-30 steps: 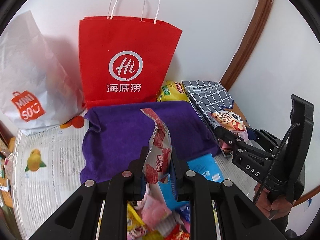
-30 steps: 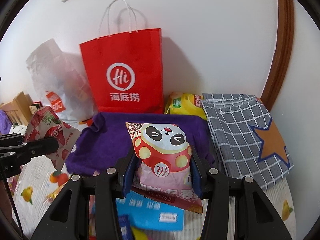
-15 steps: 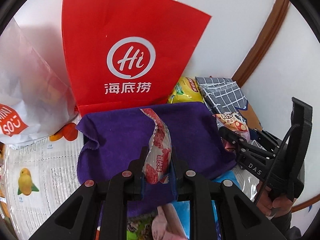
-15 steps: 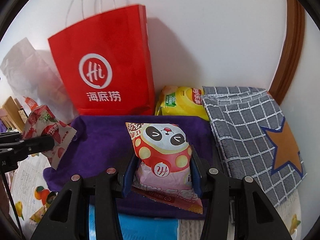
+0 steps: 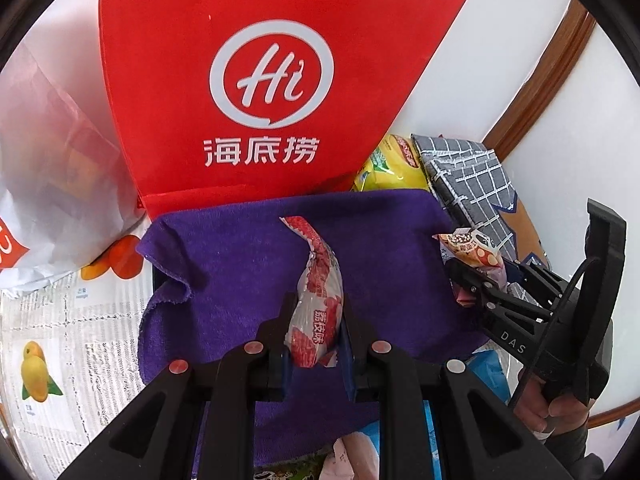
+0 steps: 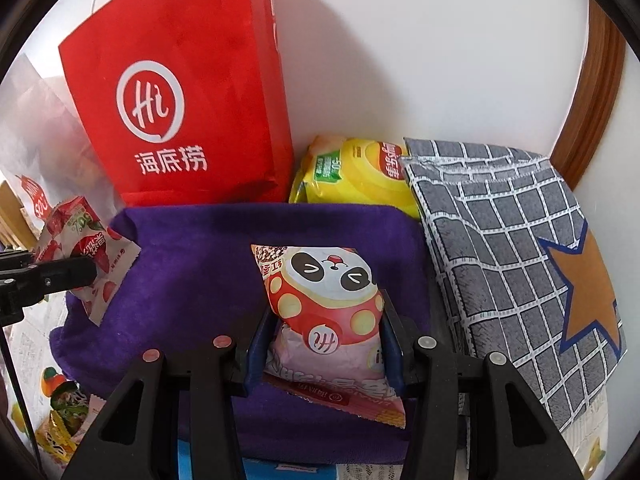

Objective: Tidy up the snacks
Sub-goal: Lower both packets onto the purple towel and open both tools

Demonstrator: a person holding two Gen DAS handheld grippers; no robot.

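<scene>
My left gripper (image 5: pixel 314 312) is shut on a red-and-white lychee snack packet (image 5: pixel 316 304), held edge-on above a purple towel (image 5: pixel 240 264). The same packet (image 6: pixel 86 268) and the left gripper's fingers (image 6: pixel 60 276) show at the left of the right wrist view. My right gripper (image 6: pixel 326 320) is shut on a pink panda snack packet (image 6: pixel 324 300), above the towel (image 6: pixel 188 276). The right gripper (image 5: pixel 476 284) and its panda packet (image 5: pixel 472 246) show at the right of the left wrist view.
A red paper bag (image 5: pixel 260 92) stands against the wall behind the towel. A yellow chip bag (image 6: pixel 352 176) and a grey checked cloth with an orange star (image 6: pixel 516 264) lie right. A white plastic bag (image 5: pixel 48 168) is left. Loose snacks (image 6: pixel 60 420) lie near.
Both grippers have moved forward over the purple towel toward the red bag, each keeping hold of its packet. The loose snacks and blue packet have slid out below.
</scene>
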